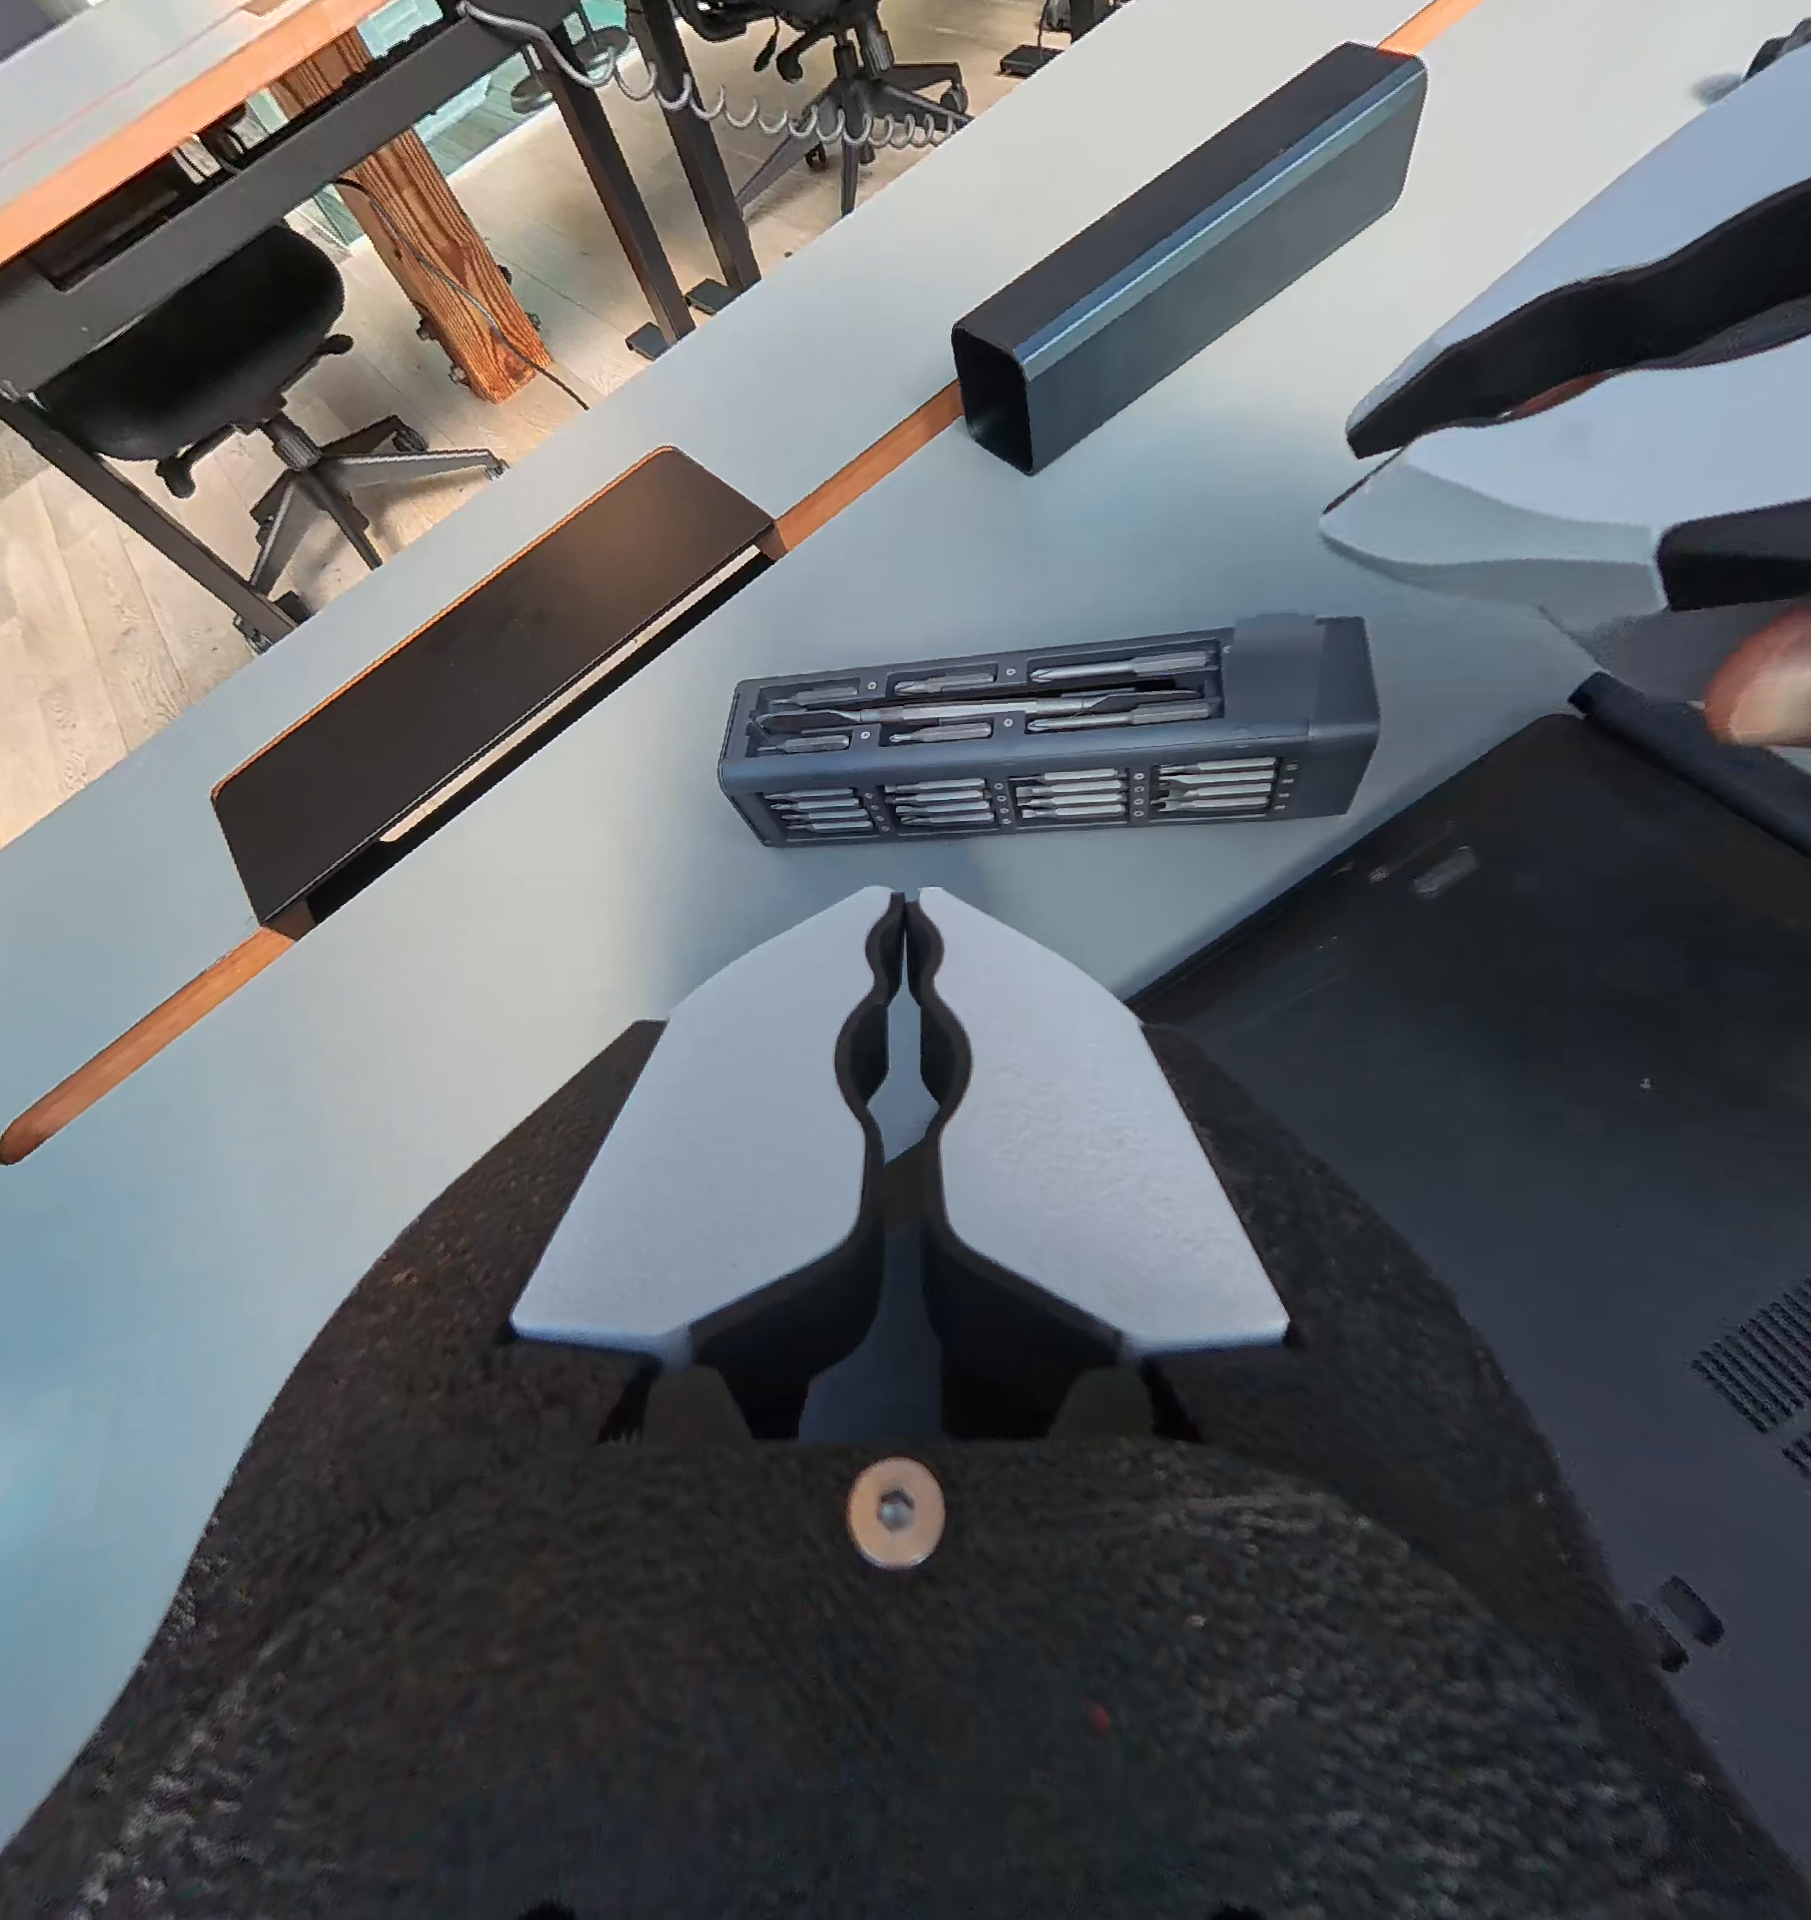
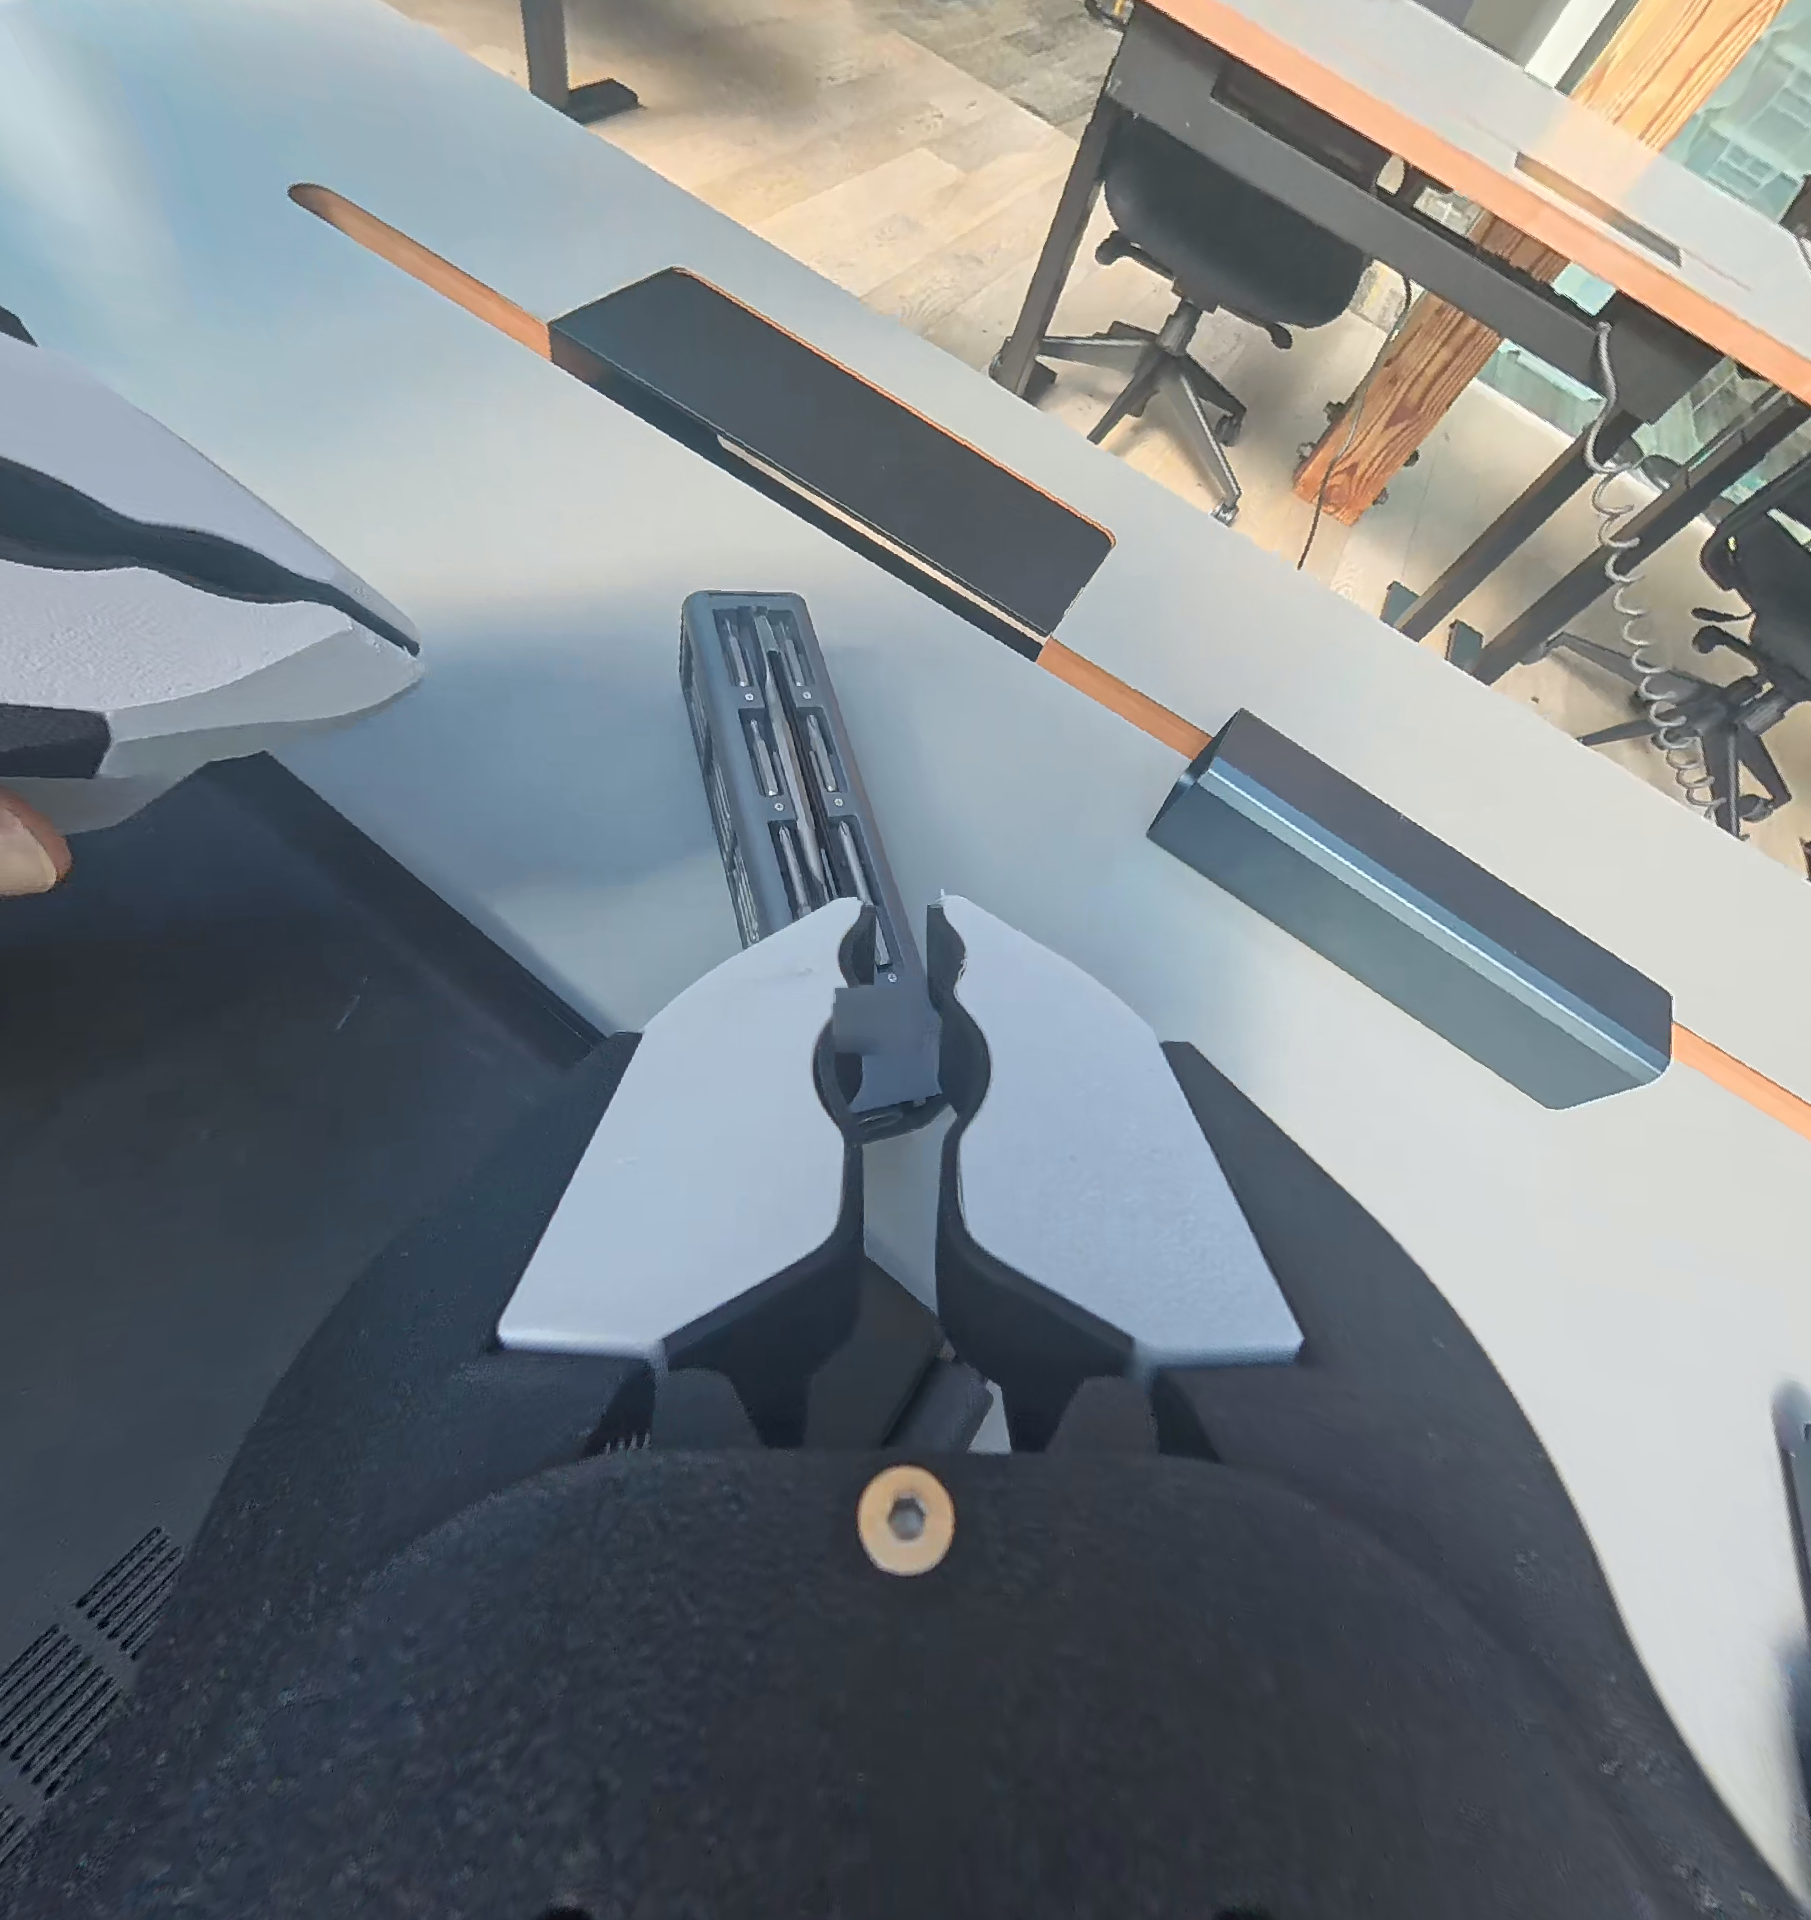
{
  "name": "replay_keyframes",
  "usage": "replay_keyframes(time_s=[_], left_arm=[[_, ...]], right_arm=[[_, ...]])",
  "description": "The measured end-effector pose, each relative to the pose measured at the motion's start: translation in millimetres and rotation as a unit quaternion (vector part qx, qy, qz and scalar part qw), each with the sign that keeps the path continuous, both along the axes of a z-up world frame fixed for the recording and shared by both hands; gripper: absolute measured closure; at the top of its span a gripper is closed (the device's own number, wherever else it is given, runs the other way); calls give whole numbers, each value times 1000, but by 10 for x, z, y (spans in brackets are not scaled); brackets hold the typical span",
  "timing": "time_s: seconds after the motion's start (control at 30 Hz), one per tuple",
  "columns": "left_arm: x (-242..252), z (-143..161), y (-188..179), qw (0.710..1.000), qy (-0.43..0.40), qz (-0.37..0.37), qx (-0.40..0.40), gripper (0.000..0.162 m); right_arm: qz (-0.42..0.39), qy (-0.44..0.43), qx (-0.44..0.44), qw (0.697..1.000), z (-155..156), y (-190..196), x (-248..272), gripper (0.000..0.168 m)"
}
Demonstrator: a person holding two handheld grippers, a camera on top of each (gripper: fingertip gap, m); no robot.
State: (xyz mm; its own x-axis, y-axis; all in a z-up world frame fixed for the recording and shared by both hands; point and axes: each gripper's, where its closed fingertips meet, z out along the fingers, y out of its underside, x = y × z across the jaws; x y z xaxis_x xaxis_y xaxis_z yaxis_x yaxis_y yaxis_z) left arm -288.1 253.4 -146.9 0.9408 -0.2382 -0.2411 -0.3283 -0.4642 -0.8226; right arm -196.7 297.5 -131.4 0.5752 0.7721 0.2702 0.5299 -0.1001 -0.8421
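I see a pale grey matte table (image 1: 465,1039) filling both views. A black laptop (image 1: 1503,1195) lies on it, underside up with its vent slots showing, at lower right of the left view. A hollow dark metal sleeve (image 1: 1192,260), square in section, lies slantwise at the upper middle.

The bit tray (image 1: 1046,727), a slim grey block of steel bits, lies on the table at centre. Its long axis runs across the frame, capped end to the right. Only this view shows its side rows. The right view sees it end-on, pointing up the frame.

My left claw (image 1: 906,904) is closed on nothing, just short of the tray. My right claw (image 2: 901,920) hovers slightly parted, with the cap showing through the gap.
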Motion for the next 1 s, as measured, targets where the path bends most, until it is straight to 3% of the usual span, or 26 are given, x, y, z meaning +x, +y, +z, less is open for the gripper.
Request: replay_keyframes(time_s=[0.07,0.23,0.33,0.83,1.0], left_arm=[[7,-9,-19,1000,-2,-5,-3,162],[-8,-13,-36,1000,5,-3,-4,162],[2,-8,-34,1000,7,-3,-4,160],[-34,16,-33,1000,14,21,-7,110],[-38,3,-35,1000,16,23,-9,108]], right_arm=[[-2,9,-5,1000,10,-8,-13,168],[2,12,-7,1000,14,-48,-27,166],[8,9,-13,1000,-8,-80,-25,154],[-11,-9,-23,1000,-69,-64,-6,91],[-13,-2,-28,1000,-59,-47,34,88]])
